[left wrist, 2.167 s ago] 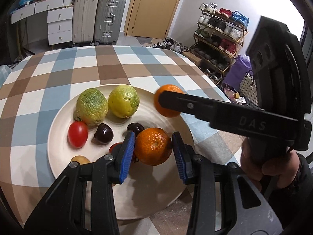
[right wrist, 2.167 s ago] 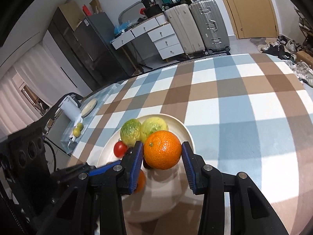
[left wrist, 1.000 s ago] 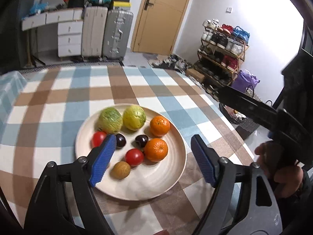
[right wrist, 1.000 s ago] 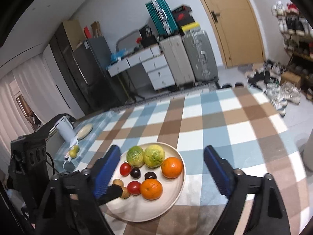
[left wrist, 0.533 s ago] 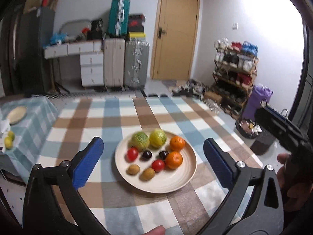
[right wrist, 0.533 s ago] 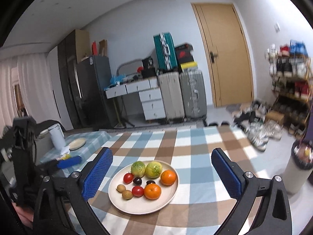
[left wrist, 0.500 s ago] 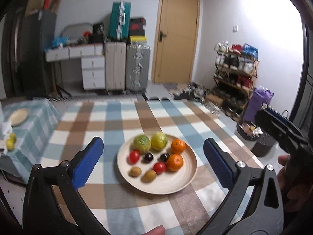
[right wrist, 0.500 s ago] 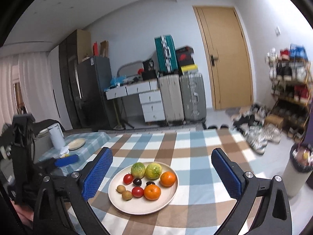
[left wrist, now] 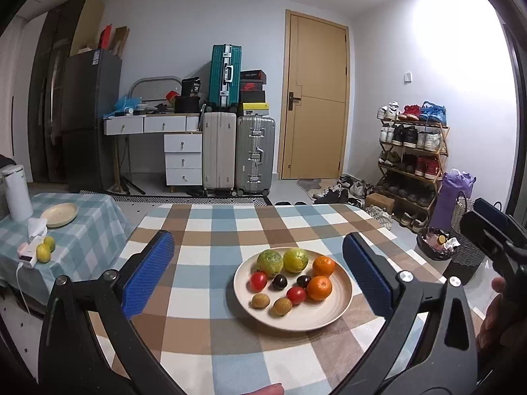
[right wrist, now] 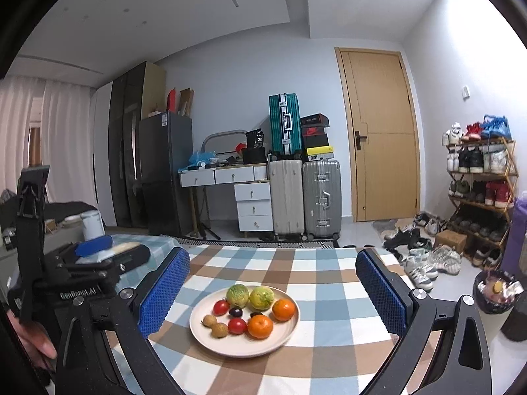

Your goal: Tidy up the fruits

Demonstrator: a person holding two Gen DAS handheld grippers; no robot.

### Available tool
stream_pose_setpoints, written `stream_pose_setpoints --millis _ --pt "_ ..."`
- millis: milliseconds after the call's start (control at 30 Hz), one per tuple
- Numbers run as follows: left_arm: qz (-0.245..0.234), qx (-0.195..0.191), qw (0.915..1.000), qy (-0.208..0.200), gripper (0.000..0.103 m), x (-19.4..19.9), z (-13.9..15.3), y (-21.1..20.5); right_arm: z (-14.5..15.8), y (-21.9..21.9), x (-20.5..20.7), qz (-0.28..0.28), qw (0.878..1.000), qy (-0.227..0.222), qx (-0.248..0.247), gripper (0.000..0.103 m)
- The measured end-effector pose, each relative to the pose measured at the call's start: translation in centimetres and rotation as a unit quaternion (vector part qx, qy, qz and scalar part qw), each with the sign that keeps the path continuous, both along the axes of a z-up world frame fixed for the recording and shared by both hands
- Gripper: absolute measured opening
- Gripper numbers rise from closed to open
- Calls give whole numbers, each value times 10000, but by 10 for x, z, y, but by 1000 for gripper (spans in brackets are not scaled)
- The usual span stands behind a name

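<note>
A cream plate (left wrist: 332, 312) (right wrist: 286, 335) sits on the checked table and holds two oranges (left wrist: 318, 288) (right wrist: 260, 326), two green-yellow citrus fruits (left wrist: 295, 259) (right wrist: 261, 297), two red tomatoes (left wrist: 258, 280) (right wrist: 237, 325), two dark plums and two brown kiwis (left wrist: 282, 306). My left gripper (left wrist: 260, 278) is wide open and empty, held back above the near table edge. My right gripper (right wrist: 273, 293) is also wide open and empty, equally far back. Each gripper body shows at the edge of the other's view.
The checked table (left wrist: 210, 230) ends near the bottom. A low side table (left wrist: 82, 230) at left carries a plate, a white jug and small yellow fruits. Suitcases (left wrist: 237, 154), a desk, a door and a shoe rack (left wrist: 411, 158) stand behind.
Both grippers let go of their oranges onto the plate, opened wide and pulled back and up; the plate now looks small and far.
</note>
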State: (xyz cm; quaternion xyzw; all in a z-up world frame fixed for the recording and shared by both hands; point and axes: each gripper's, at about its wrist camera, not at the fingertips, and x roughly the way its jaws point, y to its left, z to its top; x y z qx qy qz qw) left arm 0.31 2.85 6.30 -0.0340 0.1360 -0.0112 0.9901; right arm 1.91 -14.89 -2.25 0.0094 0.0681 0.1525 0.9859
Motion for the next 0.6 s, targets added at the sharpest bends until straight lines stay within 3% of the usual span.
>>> stream_pose_setpoints --millis 400,600 --pt "238 194 9993 222 102 -5 -34 8 -20 -5 -9 -177 9997 -130 -49 103" --pt "300 90 9992 261 102 6 -55 12 -37 -3 -4 -146 9998 -47 -105 103"
